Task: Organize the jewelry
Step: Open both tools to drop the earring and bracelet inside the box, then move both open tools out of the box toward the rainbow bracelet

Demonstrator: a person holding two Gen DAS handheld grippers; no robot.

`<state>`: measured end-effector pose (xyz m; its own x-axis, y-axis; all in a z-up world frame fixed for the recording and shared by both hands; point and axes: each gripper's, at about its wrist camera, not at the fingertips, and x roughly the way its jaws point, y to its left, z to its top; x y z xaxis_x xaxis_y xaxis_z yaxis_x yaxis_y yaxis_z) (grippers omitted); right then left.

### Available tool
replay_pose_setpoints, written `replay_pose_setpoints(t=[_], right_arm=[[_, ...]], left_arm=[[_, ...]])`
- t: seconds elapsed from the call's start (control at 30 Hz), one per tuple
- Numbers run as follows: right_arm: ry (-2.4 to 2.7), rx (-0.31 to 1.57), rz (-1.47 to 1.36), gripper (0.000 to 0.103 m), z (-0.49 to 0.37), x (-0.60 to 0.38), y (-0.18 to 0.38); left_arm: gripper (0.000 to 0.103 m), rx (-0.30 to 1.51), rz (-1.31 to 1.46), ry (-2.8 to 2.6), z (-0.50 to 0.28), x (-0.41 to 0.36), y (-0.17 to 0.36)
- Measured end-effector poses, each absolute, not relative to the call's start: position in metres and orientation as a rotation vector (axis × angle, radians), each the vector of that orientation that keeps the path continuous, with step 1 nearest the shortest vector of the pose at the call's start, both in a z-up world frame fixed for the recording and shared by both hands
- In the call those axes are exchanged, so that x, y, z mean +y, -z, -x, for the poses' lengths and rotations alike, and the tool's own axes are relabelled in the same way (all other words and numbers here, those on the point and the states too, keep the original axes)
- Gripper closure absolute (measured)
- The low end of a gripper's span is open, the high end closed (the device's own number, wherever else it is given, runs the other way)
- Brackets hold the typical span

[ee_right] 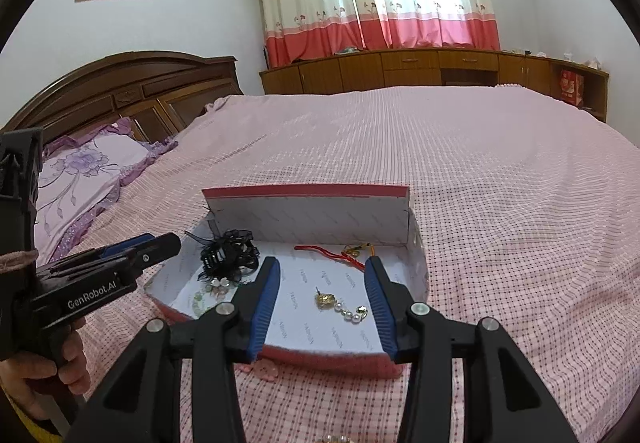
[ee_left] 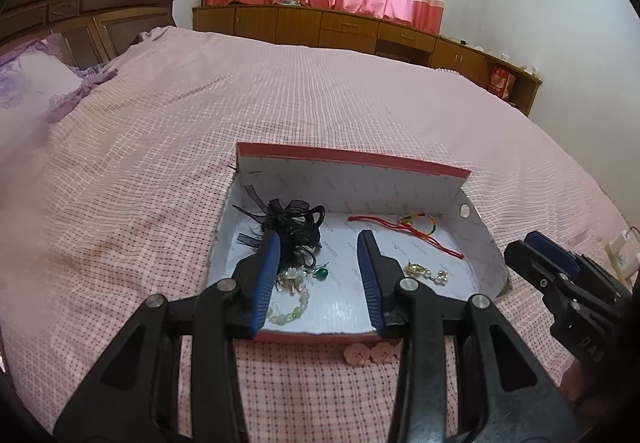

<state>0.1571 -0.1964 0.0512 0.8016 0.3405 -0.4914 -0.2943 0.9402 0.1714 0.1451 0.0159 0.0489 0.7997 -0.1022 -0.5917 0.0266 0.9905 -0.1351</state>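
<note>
An open red box with a white lining (ee_left: 352, 163) (ee_right: 308, 193) lies on the pink bedspread. Inside it are a black hair ornament (ee_left: 292, 223) (ee_right: 230, 253), a pale jade bead bracelet (ee_left: 294, 303), a green drop earring (ee_left: 321, 274), a red string bracelet (ee_left: 416, 229) (ee_right: 332, 253) and a gold and pearl earring (ee_left: 426, 272) (ee_right: 340, 305). My left gripper (ee_left: 319, 239) hovers open over the box's left half, with nothing pressed between its pads. My right gripper (ee_right: 322, 263) is open over the right half, above the gold earring and not touching it.
Pink flower-shaped pieces (ee_left: 370, 353) lie on the bedspread against the box's front wall. A purple pillow (ee_right: 88, 171) and the wooden headboard (ee_right: 132, 83) are to the left. Low wooden cabinets (ee_right: 420, 69) run under the curtains. A hand (ee_right: 60, 363) holds the left gripper's handle.
</note>
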Motion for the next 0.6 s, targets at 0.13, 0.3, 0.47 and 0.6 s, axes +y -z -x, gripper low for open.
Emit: replay_pose_setpoints(t=[0.13,0.3,0.47,0.6], right_arm=[[-0.343,0.532,-0.089,0.056,-0.143,-0.199,-0.056],[-0.338,0.530,-0.089,0.056,-0.128,-0.203,-0.058],[-0.335,0.541,-0.091,0.056,-0.110,-0.208,-0.055],[-0.332,0.556,-0.096,0.056,-0.095,-0.214,-0.051]], left_arm=[[0.071,0.630,0.119,0.067,-0.131,0.021,-0.056],[0.071,0.628,0.111,0.057,-0.115,0.025,-0.061],[0.071,0.635,0.122,0.048,-0.096,0.030,-0.063],[0.071,0.643,0.132,0.054,-0.084,0.032,-0.062]])
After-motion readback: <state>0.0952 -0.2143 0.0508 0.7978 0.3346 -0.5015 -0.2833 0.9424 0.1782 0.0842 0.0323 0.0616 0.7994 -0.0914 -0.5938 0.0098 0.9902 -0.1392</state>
